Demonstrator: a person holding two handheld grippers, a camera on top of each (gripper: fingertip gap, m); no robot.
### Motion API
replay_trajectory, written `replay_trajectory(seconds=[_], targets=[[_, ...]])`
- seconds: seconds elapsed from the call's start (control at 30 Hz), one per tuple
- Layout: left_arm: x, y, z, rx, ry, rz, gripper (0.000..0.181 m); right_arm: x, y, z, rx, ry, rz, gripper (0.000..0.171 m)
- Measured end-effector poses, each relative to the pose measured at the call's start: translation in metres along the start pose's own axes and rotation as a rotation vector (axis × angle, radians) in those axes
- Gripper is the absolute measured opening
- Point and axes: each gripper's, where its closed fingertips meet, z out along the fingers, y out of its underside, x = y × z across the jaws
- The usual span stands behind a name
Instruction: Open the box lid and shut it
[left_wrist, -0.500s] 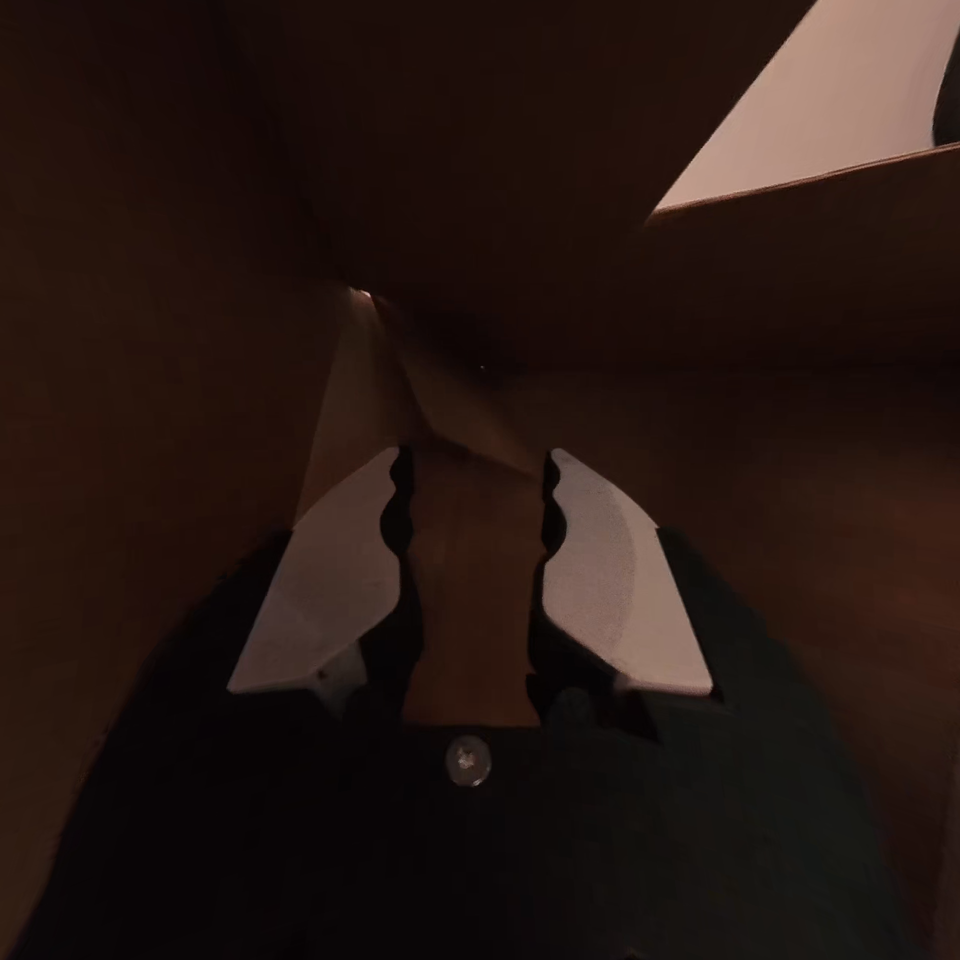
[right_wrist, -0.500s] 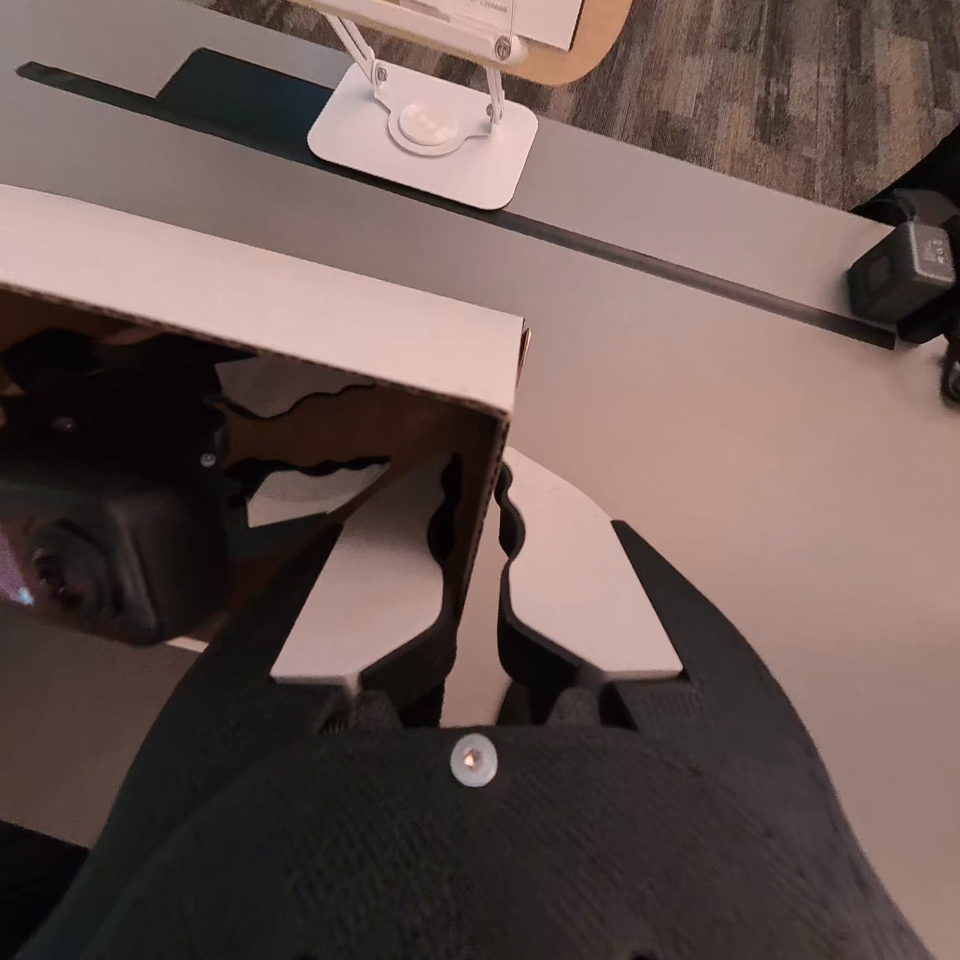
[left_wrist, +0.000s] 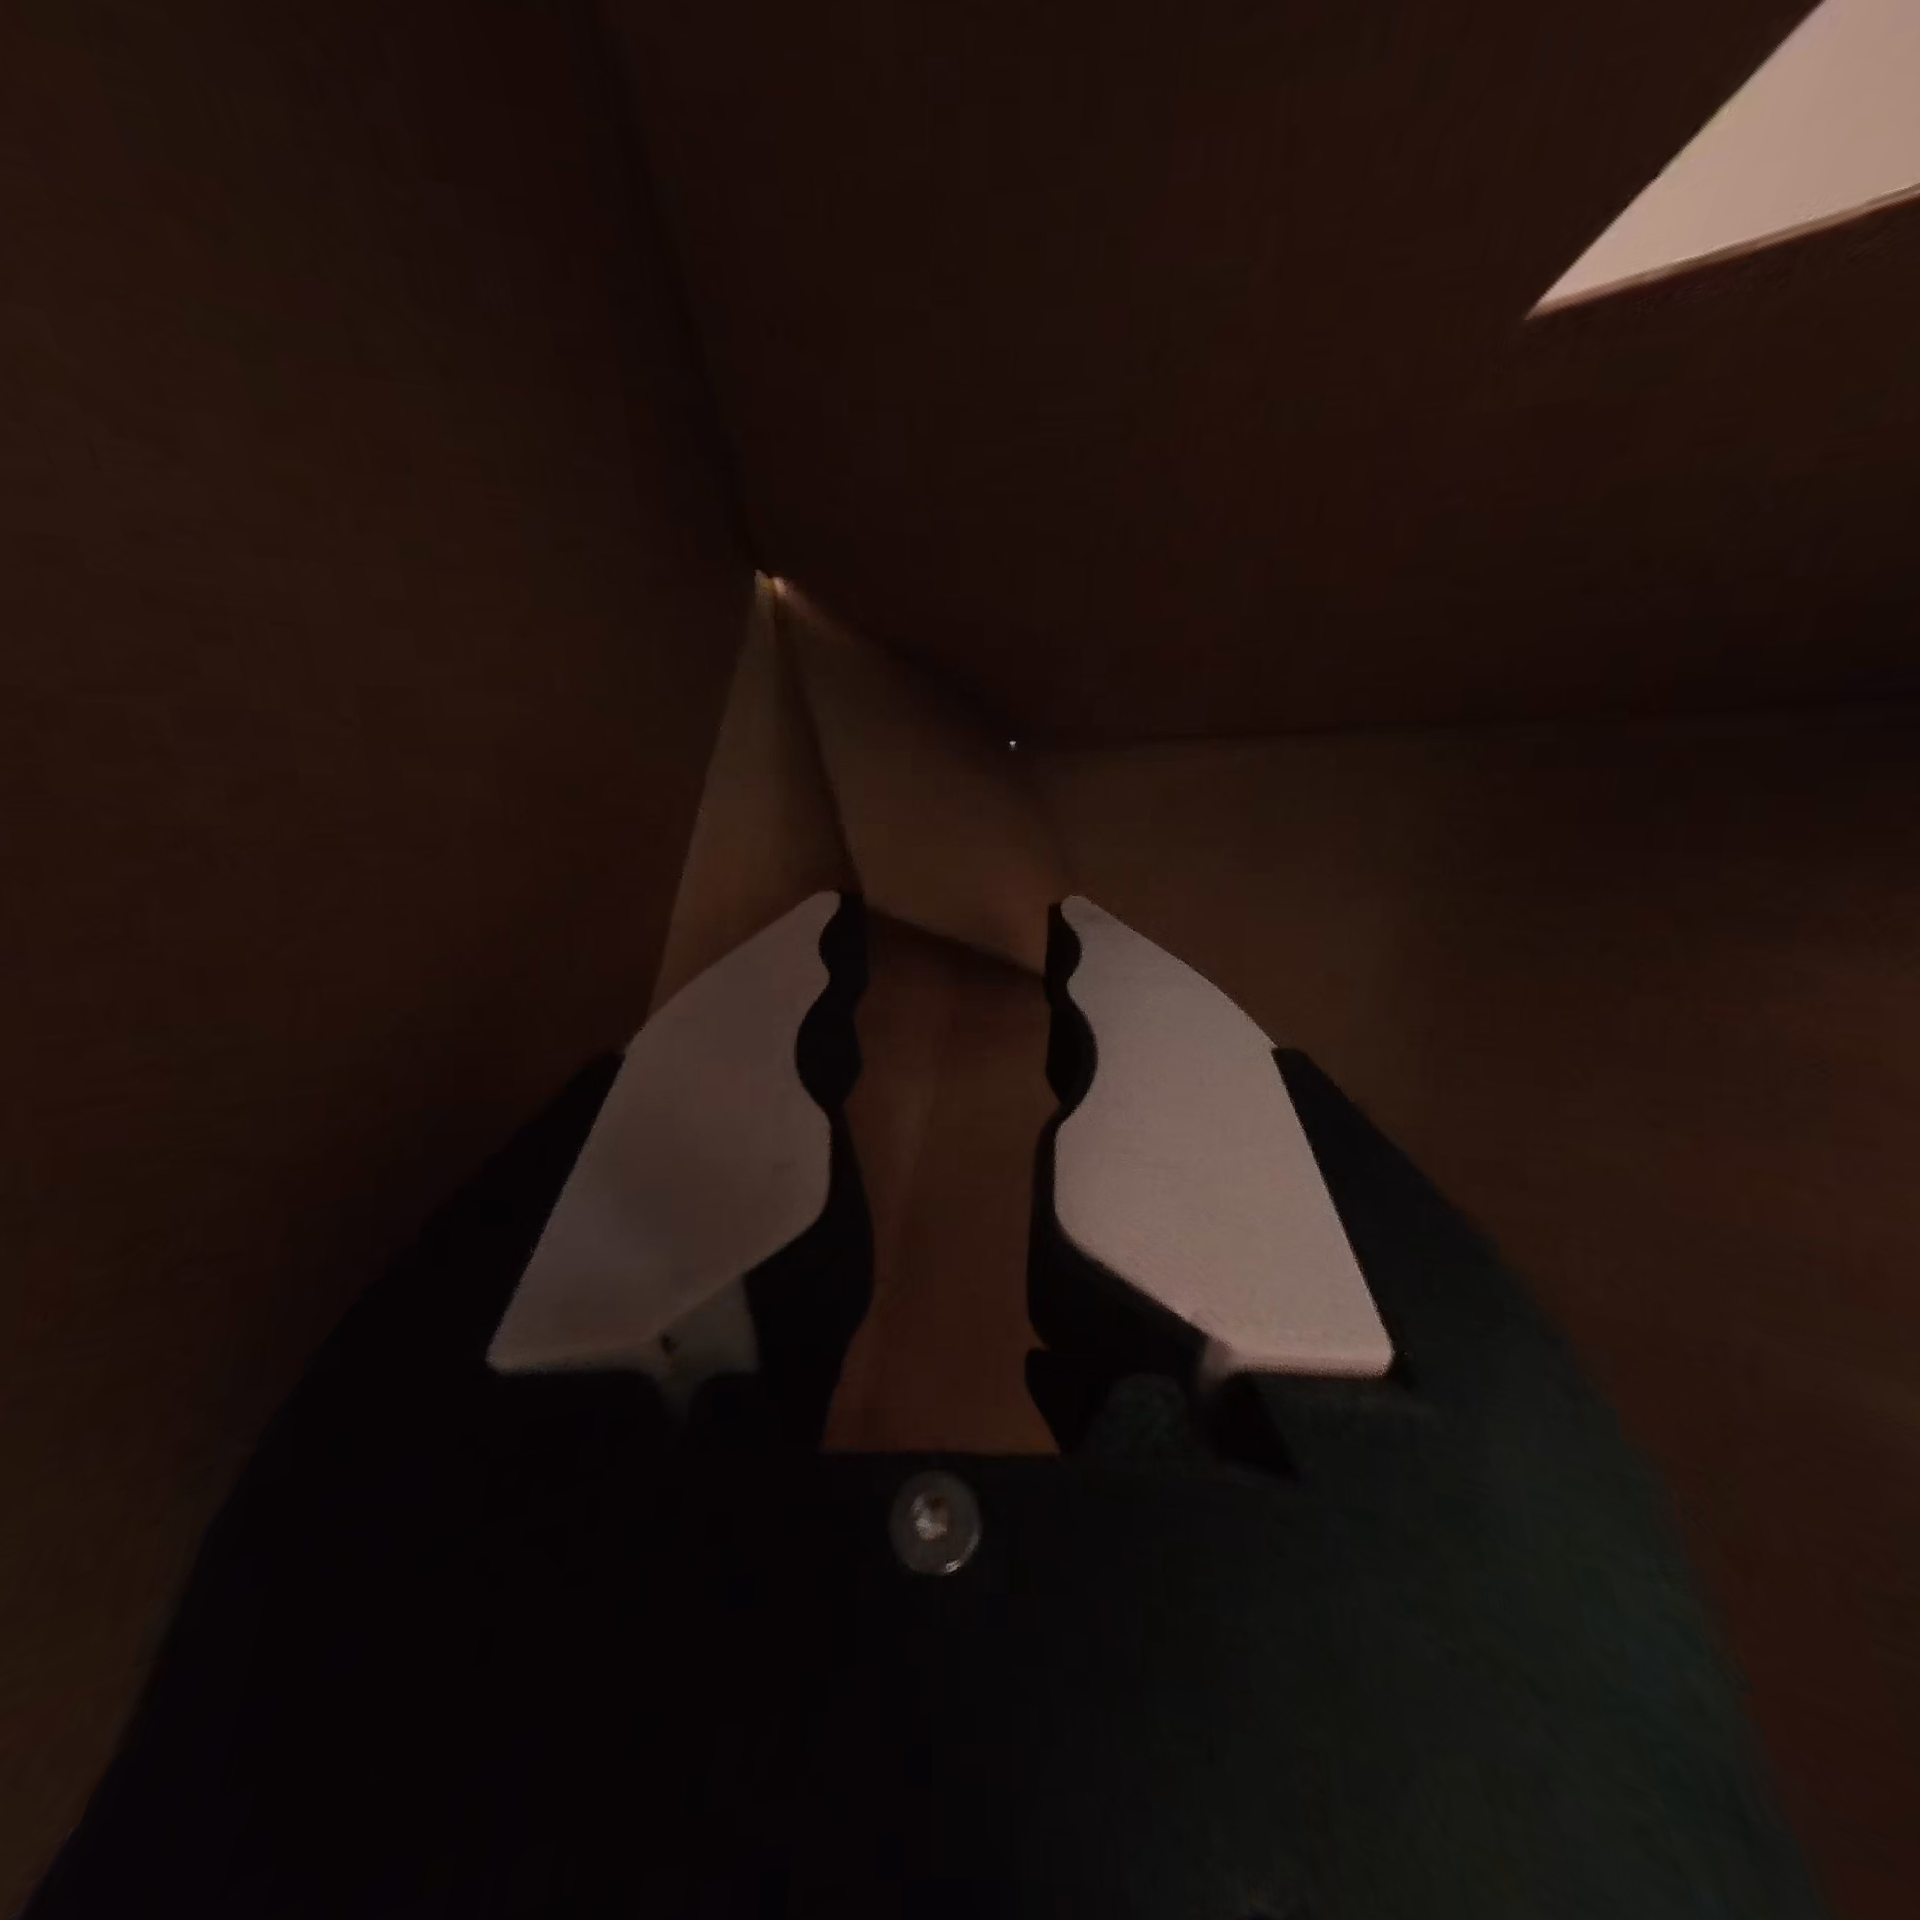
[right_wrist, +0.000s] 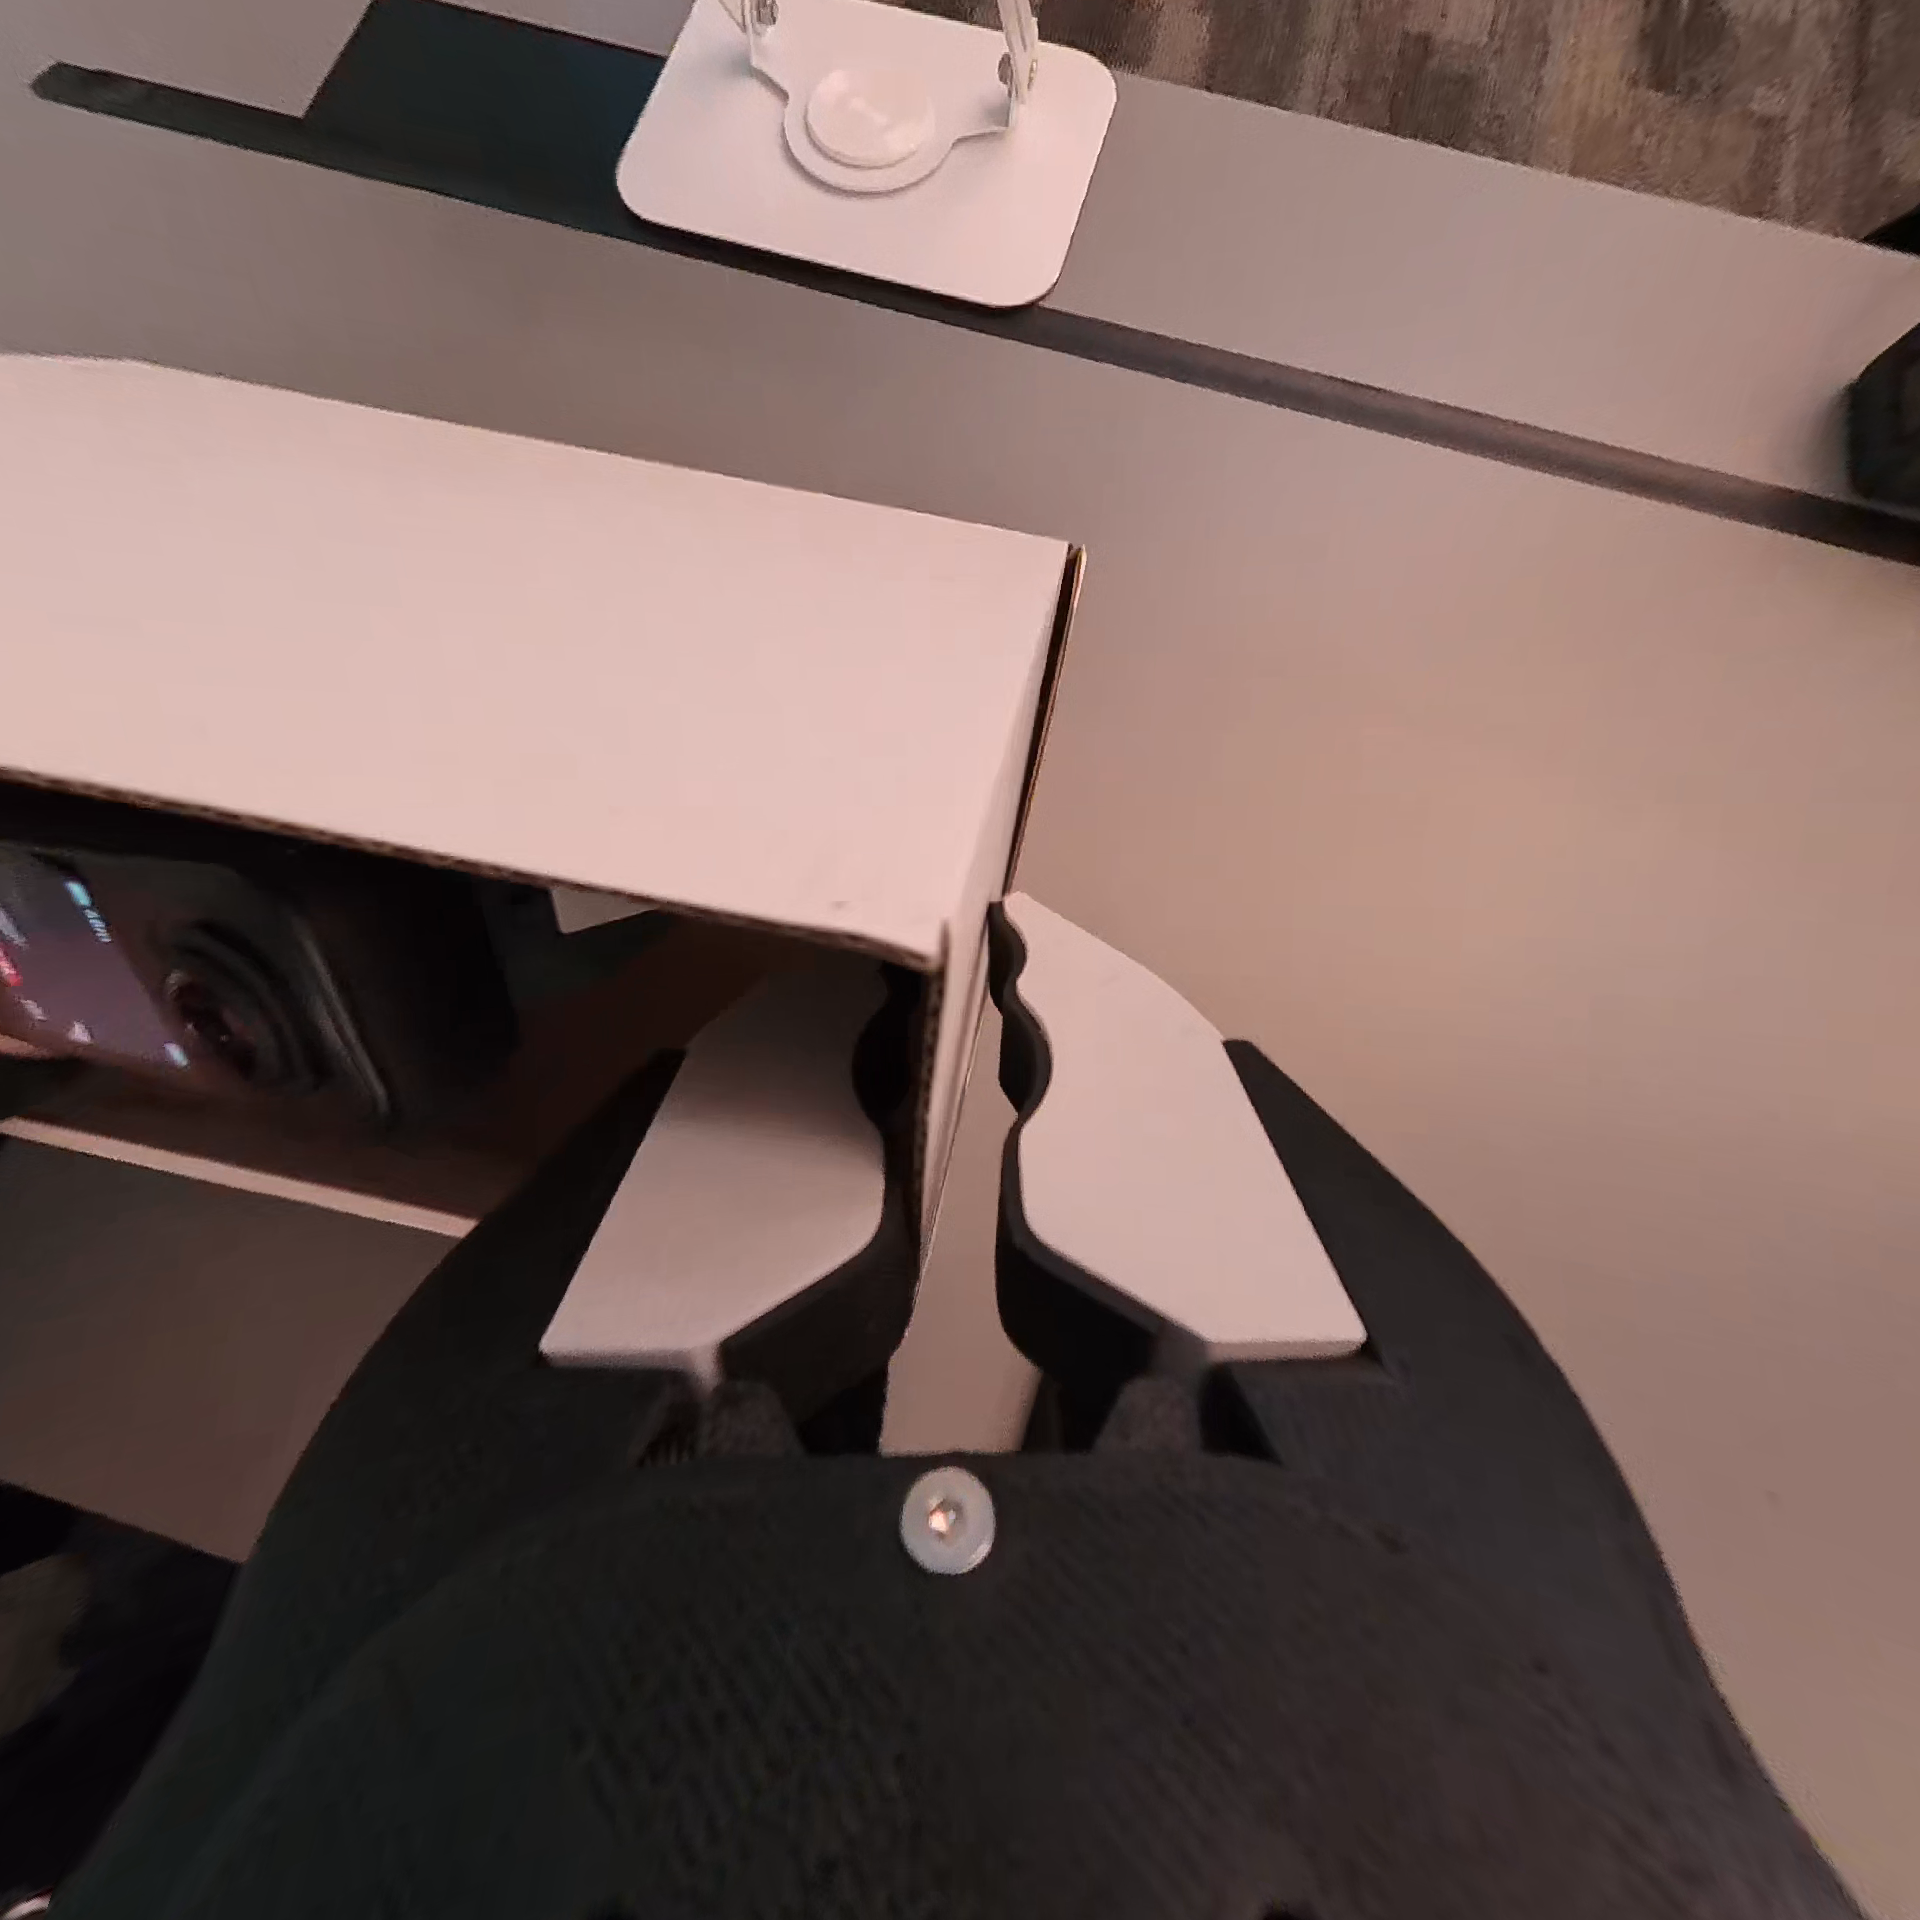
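Lid (right_wrist: 499, 665) runs leftward; right claw (right_wrist: 951, 935) pinches its side flap (left claw (left_wrist: 951, 914) spread).

Pale grey surface (right_wrist: 1455, 727), matte, evenly lit with warm cast; dark groove (right_wrist: 1351, 390) runs diagonally across far part. White rounded-rectangle stand base (right_wrist: 883, 197) straddles groove at top centre, with round hub and two metal struts rising out of frame. Beyond far edge, mottled grey-brown carpet floor (right_wrist: 1507, 83). Dark blurred object (right_wrist: 1886, 416) at right margin, unidentifiable
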Motion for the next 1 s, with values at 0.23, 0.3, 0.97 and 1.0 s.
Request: replay_trajectory(seconds=[0.23,0.3,0.97,1.0], targets=[[-0.015,0.002,0.003,-0.014,-0.049,-0.002,0.029,-0.001,-0.001,0.000,-0.013,-0.003,0.014,0.013],[-0.015,0.000,0.004,-0.019,-0.039,0.011,0.025,-0.001,0.000,0.001,-0.012,-0.009,0.026,0.013],[-0.033,0.012,0.026,-0.159,-0.140,-0.022,0.013,0.005,-0.008,-0.005,-0.032,0.046,0.039,0.003],[-0.034,0.012,0.025,-0.154,-0.136,-0.005,0.013,0.006,-0.008,-0.005,-0.031,0.045,0.052,0.003]])
